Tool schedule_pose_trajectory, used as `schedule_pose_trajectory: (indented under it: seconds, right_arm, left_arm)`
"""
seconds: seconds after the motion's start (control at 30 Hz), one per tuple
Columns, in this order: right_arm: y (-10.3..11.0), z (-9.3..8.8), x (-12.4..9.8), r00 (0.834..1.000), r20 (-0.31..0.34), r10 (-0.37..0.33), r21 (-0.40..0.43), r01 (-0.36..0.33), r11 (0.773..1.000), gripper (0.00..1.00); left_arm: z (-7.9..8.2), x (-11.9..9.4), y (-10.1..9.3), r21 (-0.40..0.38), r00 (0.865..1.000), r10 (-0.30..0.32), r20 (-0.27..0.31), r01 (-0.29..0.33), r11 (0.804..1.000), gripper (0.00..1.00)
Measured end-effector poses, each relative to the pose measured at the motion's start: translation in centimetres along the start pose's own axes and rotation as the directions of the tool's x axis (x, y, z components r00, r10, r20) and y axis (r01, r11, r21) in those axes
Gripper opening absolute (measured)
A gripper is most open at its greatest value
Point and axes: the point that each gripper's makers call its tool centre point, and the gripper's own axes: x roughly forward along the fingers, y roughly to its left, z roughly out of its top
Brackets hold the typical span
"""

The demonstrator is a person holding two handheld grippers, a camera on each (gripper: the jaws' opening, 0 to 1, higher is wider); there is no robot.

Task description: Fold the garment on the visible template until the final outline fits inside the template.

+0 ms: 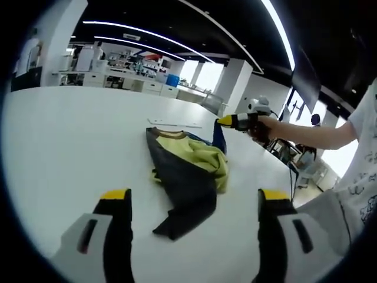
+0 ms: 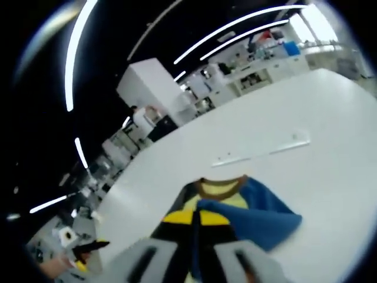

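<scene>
White table (image 1: 65, 147) roomy; right gripper (image 2: 192, 217) pinching garment (image 1: 187, 168) edge; left gripper (image 1: 194, 194) agape, empty

One garment (image 1: 187, 171); two grippers (image 1: 194, 203)

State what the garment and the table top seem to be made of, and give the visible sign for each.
Garment: soft matte fabric, apparently, in dark, yellow-green and blue panels; it creases and slumps in folds. Table: a hard, smooth white surface, perhaps laminate; it looks flat and even, with a faint sheen.
</scene>
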Motion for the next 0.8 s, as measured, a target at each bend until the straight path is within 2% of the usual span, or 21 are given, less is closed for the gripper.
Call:
schedule_pose_trajectory:
  seconds: [0.4,0.8]
  right_arm:
    - [-1.8,-0.2,2.7,0.998,-0.011,-0.055,0.0,0.055,0.998,0.0]
    - [-5.3,-1.4,4.4,0.988,-0.06,-0.14,-0.064,0.136,0.989,0.0]
  left_arm:
    - [0.1,0.5,0.1,-0.007,1.0,-0.001,-0.001,0.001,1.0,0.85]
    - [-0.3,0.3,0.4,-0.026,1.0,0.015,-0.002,-0.015,1.0,0.85]
